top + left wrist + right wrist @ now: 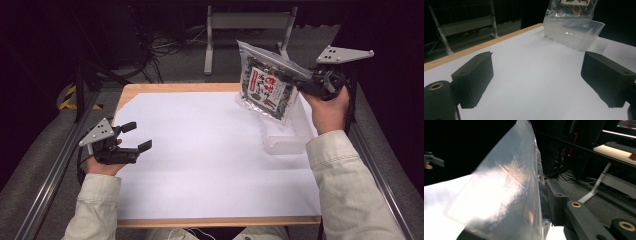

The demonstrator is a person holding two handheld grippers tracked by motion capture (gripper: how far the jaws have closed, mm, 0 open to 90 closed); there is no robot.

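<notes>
A clear plastic snack bag (265, 82) with a dark filling and a red-and-white label hangs in the air above the table's far right. My right gripper (299, 80) is shut on the bag's top edge, and its shiny film (506, 195) lies against my right jaw. Under the bag stands a clear plastic container (285, 132) on the white sheet (210, 150). My left gripper (136, 136) hovers low over the sheet's left side, open with nothing between its jaws. From there I see the container (574, 33) with the bag's lower end (571, 7) above it.
The wooden table edge (175, 87) borders the white sheet. Metal rails (55, 165) run along both sides of the table. Behind it are a grey metal stand (245, 22) and loose cables on the floor.
</notes>
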